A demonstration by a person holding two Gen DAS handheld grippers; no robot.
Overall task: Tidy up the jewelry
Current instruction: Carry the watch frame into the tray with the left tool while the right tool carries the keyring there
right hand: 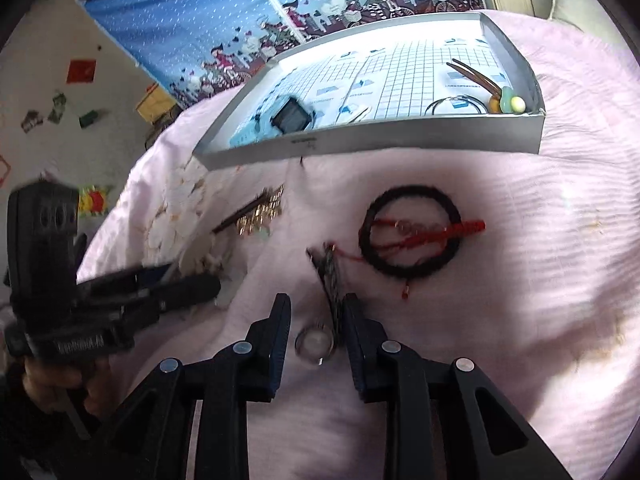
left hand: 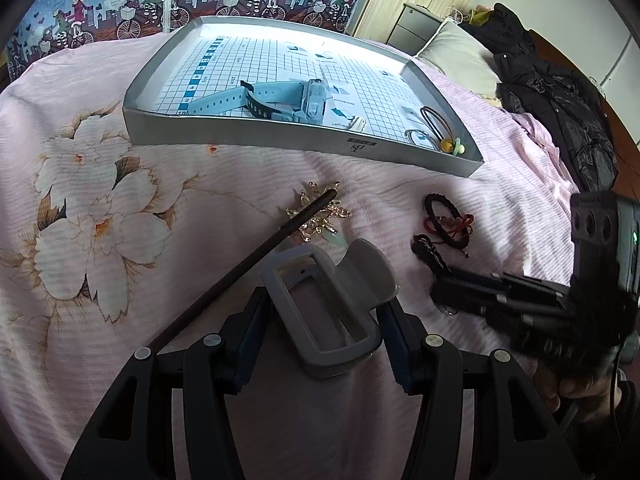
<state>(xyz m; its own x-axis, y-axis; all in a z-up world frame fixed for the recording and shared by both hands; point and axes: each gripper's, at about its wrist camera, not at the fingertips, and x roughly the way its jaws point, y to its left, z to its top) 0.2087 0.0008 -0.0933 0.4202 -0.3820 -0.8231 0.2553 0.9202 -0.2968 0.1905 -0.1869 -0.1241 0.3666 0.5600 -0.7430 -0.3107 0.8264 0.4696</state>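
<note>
My left gripper (left hand: 326, 322) is shut on a grey hair claw clip (left hand: 332, 312), held just above the pink bedspread. Ahead of it lies a dark hair stick (left hand: 280, 236) with a gold ornament (left hand: 320, 216). The grey tray (left hand: 304, 142) holds a blue watch (left hand: 276, 98) and hair ties (left hand: 434, 120). My right gripper (right hand: 318, 316) is open and low over the bed, with a small clear ring (right hand: 315, 345) between its fingers and a dark beaded strand (right hand: 330, 276) against the right finger. Beyond lie a black hair tie (right hand: 408, 232) and a red string bracelet (right hand: 440, 230).
The tray (right hand: 400, 140) also carries a thin bangle (right hand: 456, 105) and bead-ended ties (right hand: 506, 102) in its right corner. A pillow (left hand: 460, 56) and dark clothes (left hand: 560, 100) lie at the far right of the bed. A blue patterned cloth (left hand: 160, 4) stands behind the tray.
</note>
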